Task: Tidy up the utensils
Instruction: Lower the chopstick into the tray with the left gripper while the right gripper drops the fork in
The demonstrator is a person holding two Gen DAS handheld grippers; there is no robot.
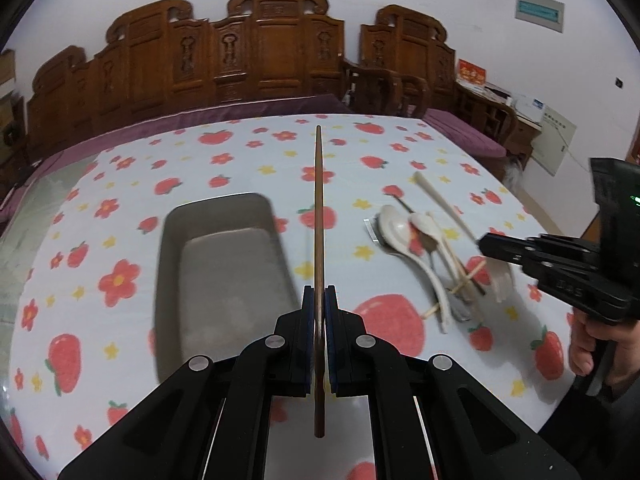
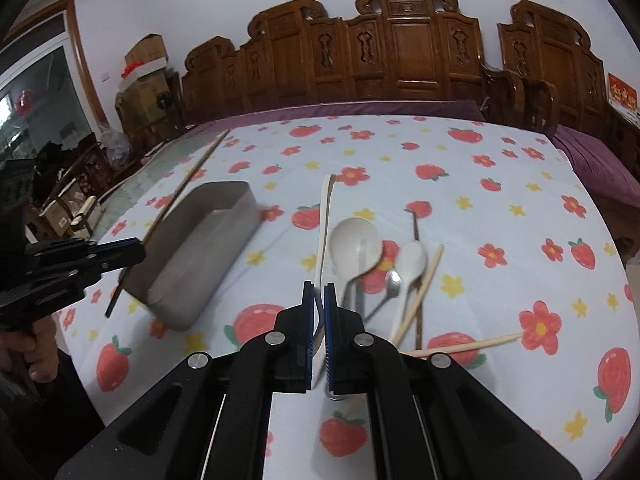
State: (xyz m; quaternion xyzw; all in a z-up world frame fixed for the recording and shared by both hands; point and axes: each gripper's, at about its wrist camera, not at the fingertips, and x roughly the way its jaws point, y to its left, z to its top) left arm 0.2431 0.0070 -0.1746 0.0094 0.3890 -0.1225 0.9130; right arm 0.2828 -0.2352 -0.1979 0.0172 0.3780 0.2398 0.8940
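bg: carved wood bench w/ purple cushion | strawberry cloth | boxes

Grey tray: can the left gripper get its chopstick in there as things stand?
Probably yes. The left gripper is shut on the dark chopstick, the tray sits just to its left, open-topped and empty, nothing between them.

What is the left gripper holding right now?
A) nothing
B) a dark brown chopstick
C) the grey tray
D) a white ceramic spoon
B: the left gripper is shut on a dark brown chopstick, which runs straight out between its pads above the table, beside the grey tray.
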